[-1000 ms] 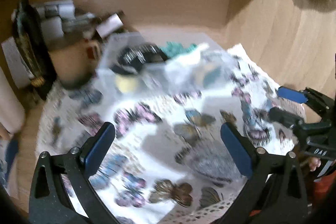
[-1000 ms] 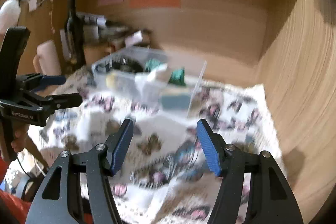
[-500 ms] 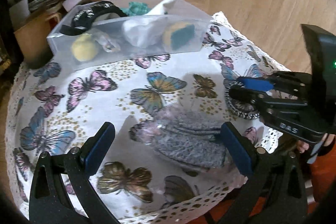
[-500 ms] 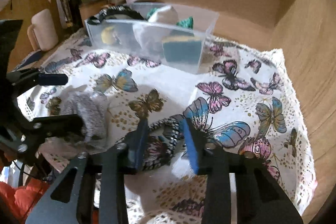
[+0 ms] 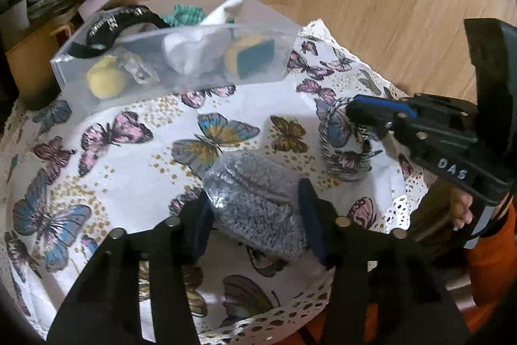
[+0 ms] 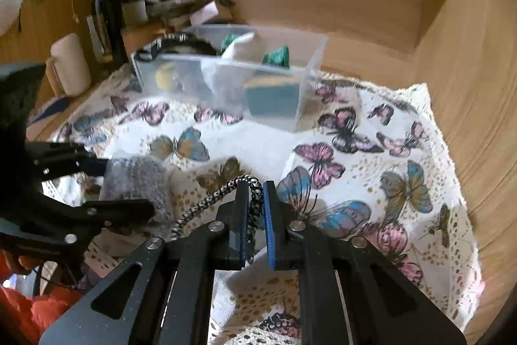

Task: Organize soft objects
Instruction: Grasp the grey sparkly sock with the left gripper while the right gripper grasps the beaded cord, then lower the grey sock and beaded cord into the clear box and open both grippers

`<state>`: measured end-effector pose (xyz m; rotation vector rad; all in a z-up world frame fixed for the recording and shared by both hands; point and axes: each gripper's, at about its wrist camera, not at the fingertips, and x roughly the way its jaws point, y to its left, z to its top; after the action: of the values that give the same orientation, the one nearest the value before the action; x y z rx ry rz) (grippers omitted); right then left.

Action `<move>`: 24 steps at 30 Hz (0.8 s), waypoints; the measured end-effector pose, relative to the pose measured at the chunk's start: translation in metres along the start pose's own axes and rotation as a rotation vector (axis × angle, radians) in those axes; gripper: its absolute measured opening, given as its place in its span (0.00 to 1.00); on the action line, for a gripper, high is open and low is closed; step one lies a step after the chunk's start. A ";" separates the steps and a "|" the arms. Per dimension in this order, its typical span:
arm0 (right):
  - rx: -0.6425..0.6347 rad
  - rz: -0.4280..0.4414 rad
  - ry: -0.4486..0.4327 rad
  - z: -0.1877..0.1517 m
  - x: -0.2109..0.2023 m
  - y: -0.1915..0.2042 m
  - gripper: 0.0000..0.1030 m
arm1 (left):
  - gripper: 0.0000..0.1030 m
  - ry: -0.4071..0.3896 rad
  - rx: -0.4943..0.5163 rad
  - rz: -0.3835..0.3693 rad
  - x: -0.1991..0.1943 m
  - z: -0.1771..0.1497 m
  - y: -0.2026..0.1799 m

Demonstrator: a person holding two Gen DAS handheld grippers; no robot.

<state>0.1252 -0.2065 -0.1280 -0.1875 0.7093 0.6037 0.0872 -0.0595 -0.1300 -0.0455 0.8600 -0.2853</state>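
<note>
My left gripper (image 5: 253,219) is shut on a grey fuzzy cloth in a clear bag (image 5: 258,202) lying on the butterfly tablecloth (image 5: 129,170). It also shows in the right wrist view (image 6: 137,183). My right gripper (image 6: 257,219) is shut on a black-and-white braided cord loop (image 6: 223,191), which shows in the left wrist view (image 5: 339,144) near the table's right edge. A clear plastic bin (image 5: 174,54) at the back holds a yellow ball, a white cloth, a sponge, a black band and a green item.
A dark bottle (image 6: 105,12), a white mug (image 6: 69,63) and boxes stand at the back left. Wooden walls (image 6: 468,70) close in the back and right. The tablecloth's lace edge (image 5: 290,306) hangs at the front.
Both grippers have closed: the left onto the bagged grey cloth, the right onto the braided cord. Both moved down and forward from the earlier raised view.
</note>
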 end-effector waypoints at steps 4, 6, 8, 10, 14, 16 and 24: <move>0.005 0.000 -0.050 0.009 -0.012 0.001 0.07 | 0.41 -0.045 -0.003 0.036 -0.009 0.011 0.009; 0.007 -0.001 -0.077 0.015 -0.017 0.001 0.07 | 0.41 -0.073 -0.016 0.047 -0.018 0.019 0.015; 0.010 -0.002 -0.106 0.021 -0.023 0.002 0.07 | 0.41 -0.118 -0.034 0.064 -0.028 0.029 0.023; 0.010 -0.001 -0.129 0.028 -0.026 0.002 0.07 | 0.41 -0.155 -0.049 0.075 -0.039 0.037 0.031; 0.002 -0.023 -0.106 0.033 -0.019 -0.002 0.08 | 0.41 -0.219 -0.073 0.109 -0.057 0.054 0.046; 0.008 -0.038 -0.046 0.030 -0.008 -0.007 0.14 | 0.41 -0.235 -0.083 0.116 -0.062 0.060 0.052; 0.011 -0.047 0.120 0.002 0.029 -0.019 0.24 | 0.41 -0.261 -0.106 0.132 -0.068 0.068 0.065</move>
<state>0.1550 -0.2079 -0.1461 -0.2306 0.8219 0.5472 0.1112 0.0156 -0.0458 -0.1214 0.6146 -0.1069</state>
